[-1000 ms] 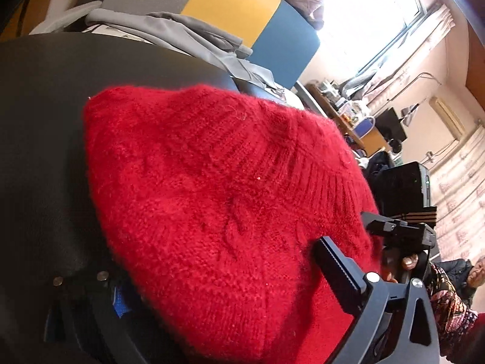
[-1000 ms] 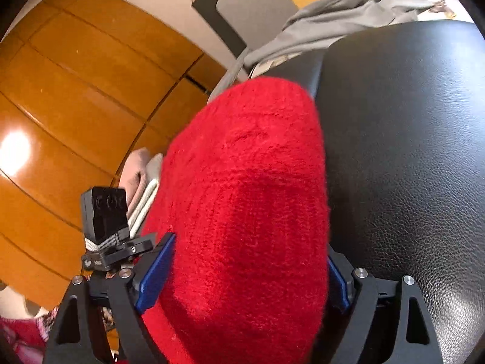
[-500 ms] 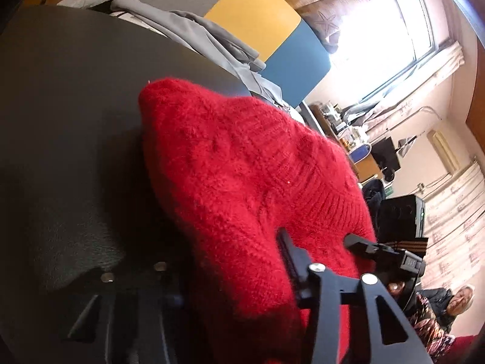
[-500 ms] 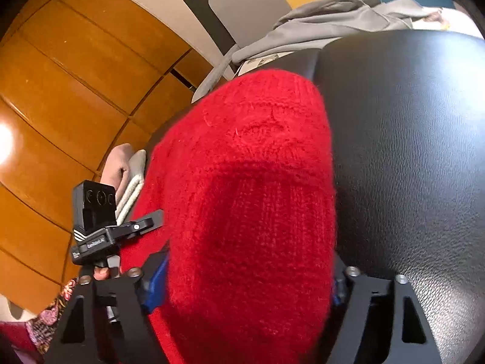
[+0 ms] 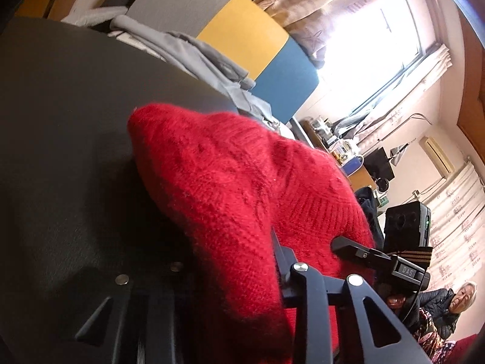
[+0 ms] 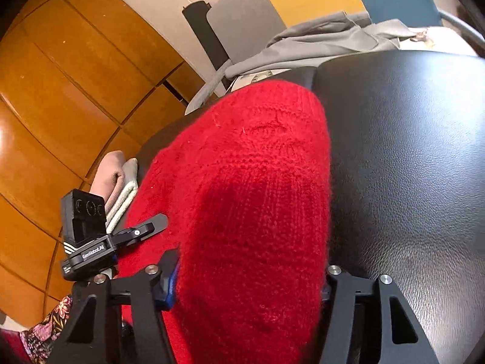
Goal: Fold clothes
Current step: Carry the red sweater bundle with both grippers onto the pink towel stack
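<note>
A red knitted sweater (image 5: 230, 182) lies bunched on a black leather surface (image 5: 54, 151). My left gripper (image 5: 230, 270) is shut on the sweater's near edge, with fabric filling the space between its fingers. In the right wrist view the same sweater (image 6: 257, 197) bulges between the fingers of my right gripper (image 6: 248, 279), which is shut on it. The right gripper shows in the left wrist view (image 5: 379, 261) at the sweater's far side; the left gripper shows in the right wrist view (image 6: 100, 242).
A grey garment (image 6: 318, 45) lies heaped at the far edge of the black surface (image 6: 409, 151), against a grey, yellow and blue backrest (image 5: 242, 36). Folded pink and white cloths (image 6: 118, 185) sit by the wooden wall panels (image 6: 60, 91). A person (image 5: 454, 303) sits at right.
Both grippers have lifted and drawn the sweater's near edge up and toward its far side, so the sweater is more bunched. The left gripper's fingers have closed in on the fabric.
</note>
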### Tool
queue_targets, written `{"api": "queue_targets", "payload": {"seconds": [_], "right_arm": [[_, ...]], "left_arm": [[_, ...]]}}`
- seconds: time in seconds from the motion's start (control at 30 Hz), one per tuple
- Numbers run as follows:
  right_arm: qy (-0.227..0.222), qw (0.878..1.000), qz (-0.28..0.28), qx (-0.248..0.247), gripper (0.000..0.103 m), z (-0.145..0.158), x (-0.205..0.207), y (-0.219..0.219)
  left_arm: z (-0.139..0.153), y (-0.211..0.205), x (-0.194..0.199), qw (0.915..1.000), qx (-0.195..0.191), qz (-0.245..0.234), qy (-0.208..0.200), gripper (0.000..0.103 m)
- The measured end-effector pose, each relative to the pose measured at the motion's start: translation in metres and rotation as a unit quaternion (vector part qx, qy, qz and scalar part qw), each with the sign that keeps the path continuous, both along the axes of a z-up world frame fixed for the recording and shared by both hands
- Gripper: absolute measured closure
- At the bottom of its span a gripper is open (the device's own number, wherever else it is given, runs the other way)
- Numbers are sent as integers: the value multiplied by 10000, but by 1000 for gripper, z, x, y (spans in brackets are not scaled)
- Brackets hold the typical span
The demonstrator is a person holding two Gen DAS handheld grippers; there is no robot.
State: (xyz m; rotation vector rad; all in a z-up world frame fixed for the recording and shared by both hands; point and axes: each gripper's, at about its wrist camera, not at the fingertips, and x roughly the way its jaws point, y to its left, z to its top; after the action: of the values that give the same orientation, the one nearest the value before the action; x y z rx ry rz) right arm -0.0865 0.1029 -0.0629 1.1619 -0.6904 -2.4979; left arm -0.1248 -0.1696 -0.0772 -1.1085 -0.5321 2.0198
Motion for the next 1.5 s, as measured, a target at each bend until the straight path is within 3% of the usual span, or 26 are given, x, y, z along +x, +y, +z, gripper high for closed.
{"api": "queue_targets", "payload": {"seconds": [0.27,0.47,0.6,0.83,0.87,1.0,1.13,1.23,1.33,1.43,1.5], "right_arm": [[290,9973,675,-65,44,41,-9,-50],[525,9847,1657,-77,44,77,-67,-132],[802,9682,2366,-116,44,110,-122,-201],[1091,9324,3426,-363,44,156,-233,-339],[1078,9275,3556,-404,44,159,-249,-359],[877,9128,3957,-505,43,155,-306,-427],[325,9092,4148,-132,39,108,-348,-476],[120,9116,4105,161,27,66,-360,-484],[190,9109,4120,130,23,59,-360,-481],[379,9142,4028,260,23,75,-361,-478],[854,9308,3541,319,23,101,-349,-459]], "left_arm": [[45,-69,28,9972,164,617,396,73],[93,-158,33,9844,248,1547,795,73],[128,-229,27,9670,229,2253,1165,73],[175,-353,-2,9252,49,3455,1569,73],[177,-367,-7,9199,6,3584,1594,73],[135,-395,-26,9159,-37,3855,1120,72],[93,-424,-45,9092,-80,4114,642,72],[63,-445,-59,9023,-115,4300,293,67],[79,-438,-52,8918,-340,4460,679,65],[96,-431,-44,8792,-564,4609,1063,65],[107,-426,-39,8697,-713,4703,1318,65]]}}
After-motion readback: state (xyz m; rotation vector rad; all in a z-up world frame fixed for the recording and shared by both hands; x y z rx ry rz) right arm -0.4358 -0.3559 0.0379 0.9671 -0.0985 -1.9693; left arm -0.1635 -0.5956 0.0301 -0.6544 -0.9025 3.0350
